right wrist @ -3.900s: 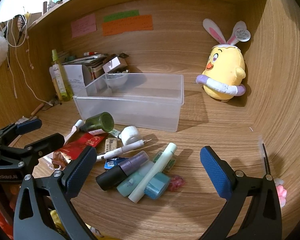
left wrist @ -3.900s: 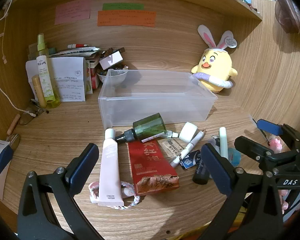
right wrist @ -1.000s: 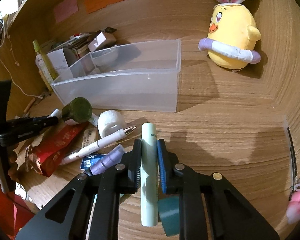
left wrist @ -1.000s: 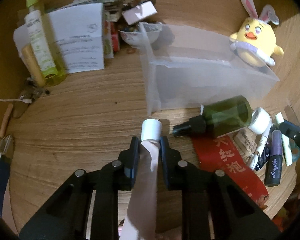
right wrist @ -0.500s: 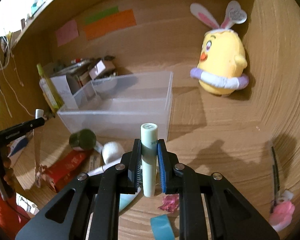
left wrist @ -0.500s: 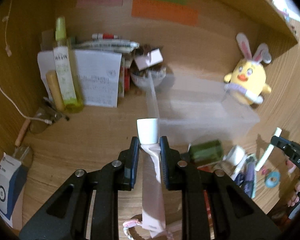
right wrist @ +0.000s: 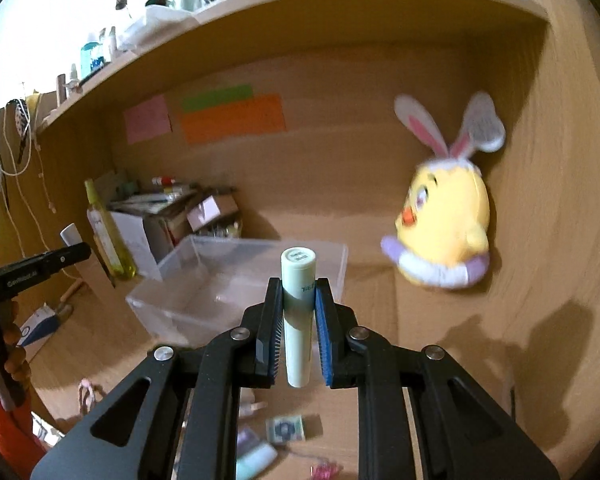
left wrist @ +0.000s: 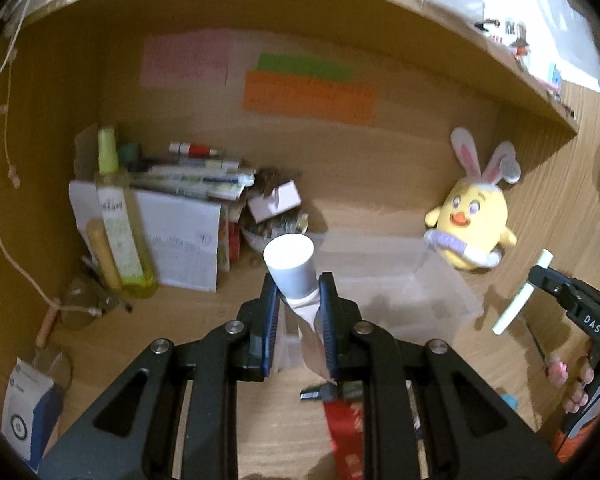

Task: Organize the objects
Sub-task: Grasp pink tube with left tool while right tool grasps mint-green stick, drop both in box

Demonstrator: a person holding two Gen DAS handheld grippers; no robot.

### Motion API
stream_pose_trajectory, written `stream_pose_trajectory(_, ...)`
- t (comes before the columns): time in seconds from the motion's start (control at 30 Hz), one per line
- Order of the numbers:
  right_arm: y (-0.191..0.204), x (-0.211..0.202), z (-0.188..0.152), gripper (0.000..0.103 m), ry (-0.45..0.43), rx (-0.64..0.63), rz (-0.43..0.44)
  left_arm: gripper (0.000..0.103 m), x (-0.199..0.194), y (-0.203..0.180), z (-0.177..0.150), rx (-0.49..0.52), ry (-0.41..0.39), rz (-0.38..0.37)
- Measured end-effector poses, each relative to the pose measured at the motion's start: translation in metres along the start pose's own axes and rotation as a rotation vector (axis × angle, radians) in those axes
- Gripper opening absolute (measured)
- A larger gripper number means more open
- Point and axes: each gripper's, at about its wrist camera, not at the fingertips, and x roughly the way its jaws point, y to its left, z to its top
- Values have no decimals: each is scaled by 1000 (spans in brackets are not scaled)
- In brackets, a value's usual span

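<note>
Pink tube (left wrist: 300, 280), white cap forward, pinched just behind the cap by the left hand-held gripper (left wrist: 298, 316), jaws closed tight on the soft body, tail hanging down between the arms. Held near the cap probably because the stiff shoulder gives a firmer grip than the squashy tail. Mint-green stick (right wrist: 298, 312) clamped across its middle by the right hand-held gripper (right wrist: 297, 332), jaws shut on it, cap end pointing forward and a little up. Mid-body grip keeps it balanced, unlikely to swing.

Both carried in the air above the surface (left wrist: 204, 320), aimed toward the clear bin (right wrist: 204, 296) ahead. Bin open-topped, nothing visible in it, standing lengthwise under the shelf (right wrist: 300, 12); a sensible target for loose cosmetics. Tube near the bin's close end in the left view; stick in line with the bin's middle in the right view. Neither yet over the opening, judging by height and angle, though blur makes that uncertain.

Below, leftovers on the surface: red packet (left wrist: 346, 436), small items partly hidden by the gripper arms. Beyond the bin, yellow plush (right wrist: 444, 220) against the wall, tall spray bottle (left wrist: 120, 220) and papers (left wrist: 180, 248) to the left, well apart from the bin's mouth.

Likely next: lower and release inside; the limp tube may flop over the rim.
</note>
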Motion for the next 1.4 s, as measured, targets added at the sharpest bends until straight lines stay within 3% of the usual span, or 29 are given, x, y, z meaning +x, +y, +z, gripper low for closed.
stream_pose_trajectory(0.27,16,42,21,14,22,-89,-31,19,14,-10,32,18,-54,39)
stream_pose_trajectory(0.47,18,78,19,14,95,-158,-85,19,47,-19,42,56,-22,103)
stream_pose_trajectory(0.67,21,106,11,14,171,-243,-118,19,93,-27,32,118,71,161)
stream_pose_trajectory(0.87,32,133,7,14,233,-305,-105,19,138,-25,24,100,201,131)
stream_pose_trajectory(1.07,47,162,2,15,305,-304,-28,20,163,-28,19,101,283,93)
stream_pose_trajectory(1.27,51,171,2,23,335,-267,34,31,154,-31,19,108,272,69)
stream_pose_trajectory(1.4,45,163,4,25,330,-241,44,49,131,-29,22,110,241,53)
